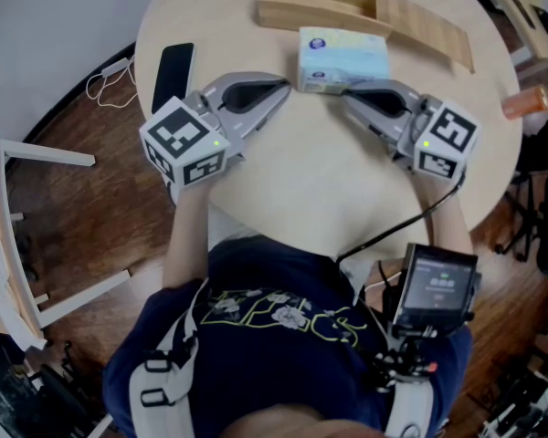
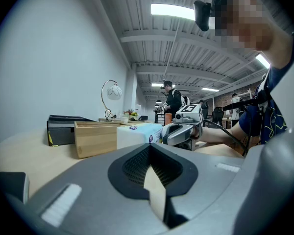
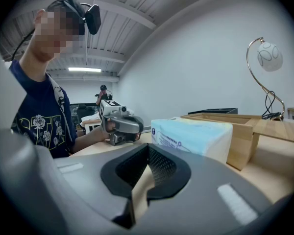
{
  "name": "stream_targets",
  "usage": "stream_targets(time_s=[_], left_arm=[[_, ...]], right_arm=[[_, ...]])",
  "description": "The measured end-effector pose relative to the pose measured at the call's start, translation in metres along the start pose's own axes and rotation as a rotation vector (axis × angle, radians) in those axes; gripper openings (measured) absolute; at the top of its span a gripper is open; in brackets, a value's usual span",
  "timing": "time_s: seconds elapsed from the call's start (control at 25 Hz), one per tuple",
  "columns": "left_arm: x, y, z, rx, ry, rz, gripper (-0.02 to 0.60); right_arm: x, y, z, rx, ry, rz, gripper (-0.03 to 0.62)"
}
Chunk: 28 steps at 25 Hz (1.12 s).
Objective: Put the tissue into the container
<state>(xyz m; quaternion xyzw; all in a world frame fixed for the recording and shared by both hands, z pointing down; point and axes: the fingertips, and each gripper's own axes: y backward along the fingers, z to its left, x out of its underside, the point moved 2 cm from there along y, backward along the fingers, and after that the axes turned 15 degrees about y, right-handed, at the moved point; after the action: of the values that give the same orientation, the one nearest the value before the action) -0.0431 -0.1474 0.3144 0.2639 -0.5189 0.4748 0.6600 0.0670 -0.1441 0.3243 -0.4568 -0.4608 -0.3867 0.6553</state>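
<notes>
The tissue pack [image 1: 342, 59], white and pale blue, lies on the round table just in front of the long wooden container [image 1: 321, 4]. My left gripper [image 1: 285, 88] rests on the table with its tip close to the pack's left front corner, jaws shut and empty. Shut and empty as well, my right gripper [image 1: 341, 98] points at the pack's right front corner. In the left gripper view the pack [image 2: 137, 135] sits beside the container [image 2: 95, 138], with the right gripper [image 2: 183, 131] beyond. The right gripper view shows the pack [image 3: 193, 138] before the container [image 3: 245, 129].
A black phone [image 1: 172, 75] lies on the table left of my left gripper. A black box [image 2: 63, 129] stands behind the container, and a lamp [image 3: 267, 58] rises at the back. An orange object [image 1: 524, 102] sits off the table's right edge. A white chair frame [image 1: 18, 235] stands at left.
</notes>
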Motion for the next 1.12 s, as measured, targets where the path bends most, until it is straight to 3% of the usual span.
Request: stream_targets(time_s=[0.44,0.52,0.6,0.68,0.72,0.8,0.84,0.88,0.96,1.0,1.08,1.12], left_arm=[[0.0,-0.002,-0.001,-0.003,-0.001,0.001,0.003],[0.0,-0.003,-0.001,-0.003,-0.005,0.009,0.003],[-0.002,-0.004,-0.008,0.053,-0.021,0.001,0.003],[-0.023,-0.005,-0.019,0.166,-0.008,-0.082,0.035],[-0.038,-0.006,-0.019,0.195,0.016,-0.135,0.162],[-0.06,-0.012,-0.008,0.166,0.026,-0.155,0.357],[-0.06,-0.019,0.001,0.127,0.001,-0.103,0.401],[-0.052,-0.029,0.009,0.09,-0.036,-0.009,0.424],[-0.022,-0.053,0.022,0.071,-0.063,0.19,0.481],[-0.01,-0.064,0.027,0.09,-0.024,0.244,0.491],[-0.001,-0.081,0.037,0.127,0.081,0.263,0.491],[0.001,-0.085,0.042,0.125,0.105,0.267,0.489]], right_arm=[[0.0,0.001,0.0,-0.01,0.0,-0.008,0.001],[-0.007,0.002,0.008,-0.049,0.054,-0.046,0.001],[-0.023,0.011,0.02,-0.063,0.205,-0.102,0.0],[-0.044,0.032,0.015,0.024,0.267,-0.174,0.0],[-0.054,0.043,0.006,0.063,0.244,-0.224,0.049],[-0.068,0.052,-0.013,0.092,0.191,-0.309,0.485],[-0.069,0.05,-0.021,0.106,0.185,-0.316,0.525],[-0.062,0.048,-0.03,0.128,0.185,-0.286,0.525],[-0.029,0.045,-0.049,0.181,0.184,-0.157,0.524],[-0.011,0.042,-0.056,0.193,0.174,-0.092,0.523],[0.015,0.034,-0.064,0.176,0.125,-0.005,0.515],[0.022,0.03,-0.066,0.164,0.097,0.021,0.477]])
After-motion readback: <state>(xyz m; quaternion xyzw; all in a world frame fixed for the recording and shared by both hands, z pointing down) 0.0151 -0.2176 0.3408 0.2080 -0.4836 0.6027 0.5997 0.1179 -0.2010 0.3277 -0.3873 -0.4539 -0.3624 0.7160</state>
